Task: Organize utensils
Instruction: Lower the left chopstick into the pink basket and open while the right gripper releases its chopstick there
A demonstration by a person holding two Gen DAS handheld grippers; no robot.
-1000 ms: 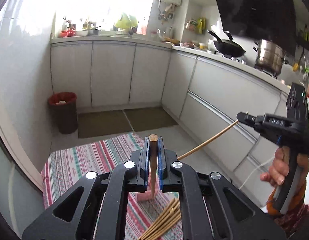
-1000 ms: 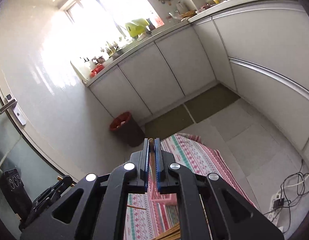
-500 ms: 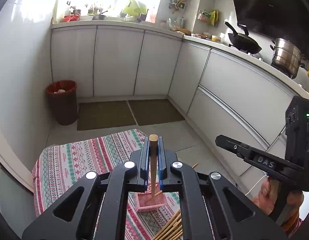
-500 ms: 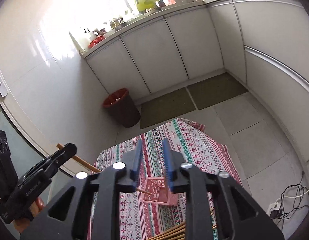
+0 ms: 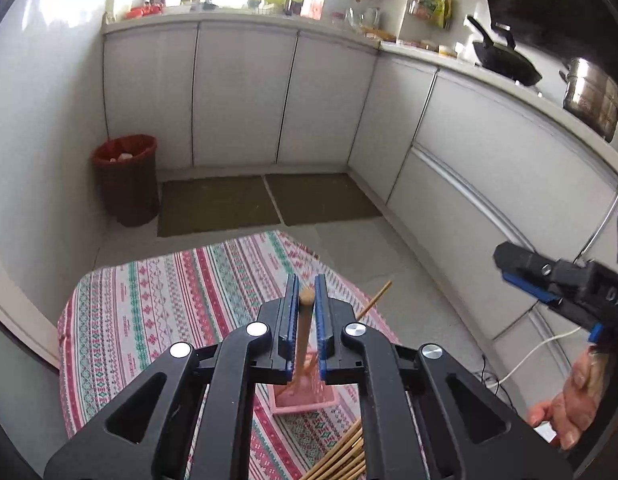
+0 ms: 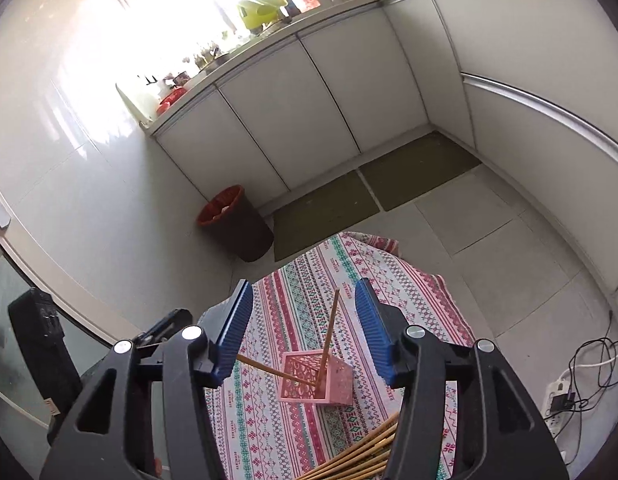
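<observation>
Chopstick (image 5: 302,332) pinched in left tongs (image 5: 305,312) over pink holder (image 6: 317,380); right tongs (image 6: 305,336) spread.

One pink holder (image 6: 317,380), two chopsticks (image 6: 329,340) in it, roughly six loose chopsticks (image 6: 365,452), one bin (image 6: 233,224).

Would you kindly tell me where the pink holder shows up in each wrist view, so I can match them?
Left wrist: the pink holder sits low at centre, mostly hidden behind the left gripper.
Right wrist: the pink holder sits low at centre, in plain sight between the fingers of the right gripper.
Shared landmark: the red-rimmed bin by the cabinets.
</observation>
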